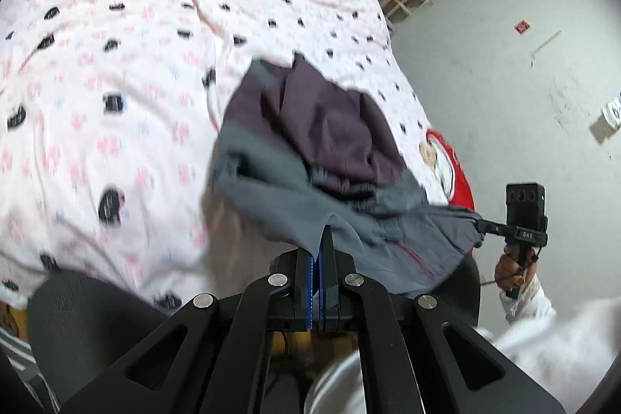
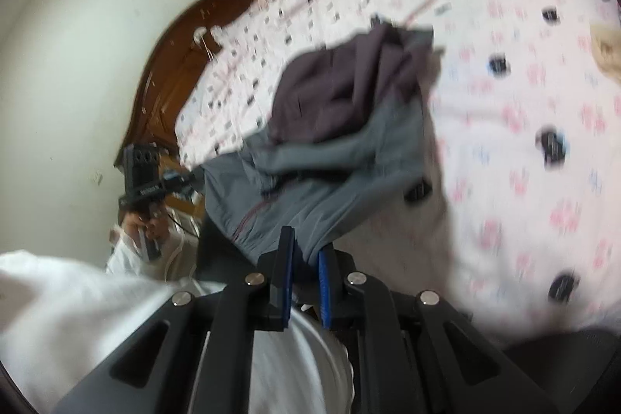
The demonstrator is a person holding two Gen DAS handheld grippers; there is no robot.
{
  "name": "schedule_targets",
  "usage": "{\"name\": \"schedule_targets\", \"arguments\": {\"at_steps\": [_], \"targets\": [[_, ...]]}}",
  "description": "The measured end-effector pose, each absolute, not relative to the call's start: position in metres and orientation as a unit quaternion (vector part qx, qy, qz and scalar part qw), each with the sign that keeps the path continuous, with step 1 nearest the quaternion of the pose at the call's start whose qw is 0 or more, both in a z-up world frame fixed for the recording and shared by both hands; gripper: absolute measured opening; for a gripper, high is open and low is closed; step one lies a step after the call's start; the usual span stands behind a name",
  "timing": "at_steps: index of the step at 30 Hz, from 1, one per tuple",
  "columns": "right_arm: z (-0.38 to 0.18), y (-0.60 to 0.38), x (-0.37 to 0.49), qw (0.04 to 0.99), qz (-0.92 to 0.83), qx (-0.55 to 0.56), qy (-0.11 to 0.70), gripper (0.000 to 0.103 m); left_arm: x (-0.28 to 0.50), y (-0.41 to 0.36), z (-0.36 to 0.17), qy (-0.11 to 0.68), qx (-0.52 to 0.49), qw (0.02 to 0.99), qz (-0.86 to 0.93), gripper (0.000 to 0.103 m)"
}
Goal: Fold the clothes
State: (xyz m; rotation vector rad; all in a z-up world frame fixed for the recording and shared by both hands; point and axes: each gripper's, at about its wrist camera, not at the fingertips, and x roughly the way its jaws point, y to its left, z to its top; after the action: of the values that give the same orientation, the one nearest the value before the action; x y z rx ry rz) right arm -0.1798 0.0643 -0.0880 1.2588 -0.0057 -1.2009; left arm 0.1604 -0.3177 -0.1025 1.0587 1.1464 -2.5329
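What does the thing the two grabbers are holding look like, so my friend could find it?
Look at the big bed with the pink dotted sheet. Above its near edge hangs a grey garment, stretched between the left gripper and the right gripper. It is the only plain dark cloth there, grey outside, purplish inside.

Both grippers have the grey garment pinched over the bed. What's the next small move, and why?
Probably draw the left gripper and right gripper apart. The grey garment hangs bunched between them above the bedsheet, its darker lining showing, so it likely needs spreading before laying flat.
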Motion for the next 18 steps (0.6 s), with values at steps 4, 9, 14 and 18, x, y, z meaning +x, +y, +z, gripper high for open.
{"name": "schedule_targets", "arguments": {"at_steps": [4,9,14,18], "targets": [[-0.079,0.049,-0.199,0.636,-0.546,0.546,-0.018,0.012,0.149,-0.321,-0.099,0.387,0.343,0.103,-0.85,0.001],[-0.075,0.023,-0.226,0.612,-0.569,0.549,-0.022,0.011,0.126,-0.345,-0.095,0.388,0.344,0.125,-0.846,0.001],[-0.083,-0.01,-0.255,0.58,-0.588,0.563,-0.035,0.011,0.094,-0.371,-0.094,0.385,0.353,0.154,-0.838,0.001],[-0.094,-0.038,-0.278,0.558,-0.595,0.578,-0.042,0.011,0.067,-0.391,-0.1,0.381,0.368,0.176,-0.83,0.001]]}}
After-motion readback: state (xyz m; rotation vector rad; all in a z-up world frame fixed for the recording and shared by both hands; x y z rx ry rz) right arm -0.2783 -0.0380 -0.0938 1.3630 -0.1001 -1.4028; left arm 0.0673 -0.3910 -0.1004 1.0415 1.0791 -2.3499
